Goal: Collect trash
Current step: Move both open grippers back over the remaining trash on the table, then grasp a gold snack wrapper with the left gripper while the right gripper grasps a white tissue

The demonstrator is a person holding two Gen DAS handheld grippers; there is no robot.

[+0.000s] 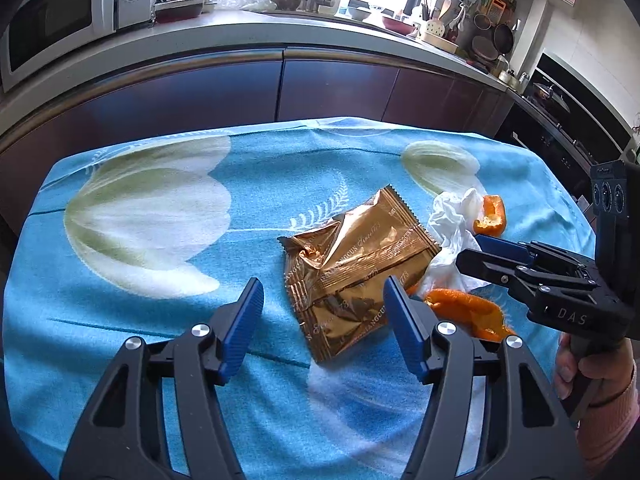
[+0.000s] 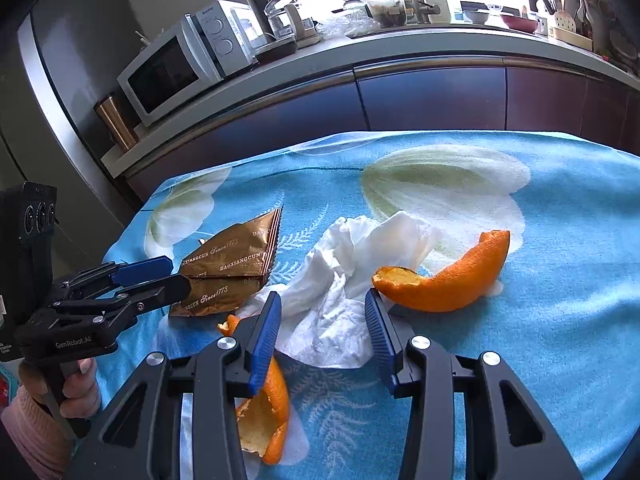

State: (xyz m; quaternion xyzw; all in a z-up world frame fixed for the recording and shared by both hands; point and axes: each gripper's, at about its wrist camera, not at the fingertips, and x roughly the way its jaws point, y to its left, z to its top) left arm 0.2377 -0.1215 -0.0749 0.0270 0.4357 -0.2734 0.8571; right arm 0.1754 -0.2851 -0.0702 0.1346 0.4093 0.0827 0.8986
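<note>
Trash lies in one cluster on the table (image 1: 120,320), which is covered by a blue cloth printed with white flowers. Count: one gold wrapper, one white tissue, two orange peels.

Nearest the right gripper (image 2: 322,330), the first peel (image 2: 266,416) lies partly under its left jaw, long axis running away from the camera, pith side up. The crumpled tissue (image 2: 340,280) sits between and just beyond that gripper's jaws; the jaws stand apart, pressing on nothing. The second peel (image 2: 448,280) lies just right of the tissue, touching it, a curved strip with its long axis rising towards the far right.

The gold wrapper (image 1: 352,264) lies ahead of the left gripper (image 1: 322,332), creased, long axis running from the near side up to its far serrated edge, its right edge against the tissue. The left gripper's jaws are also released, empty. Each gripper is held by a hand in a pink sleeve (image 1: 612,412).

Beyond the table: dark cabinets, a counter, one microwave (image 2: 176,68).
</note>
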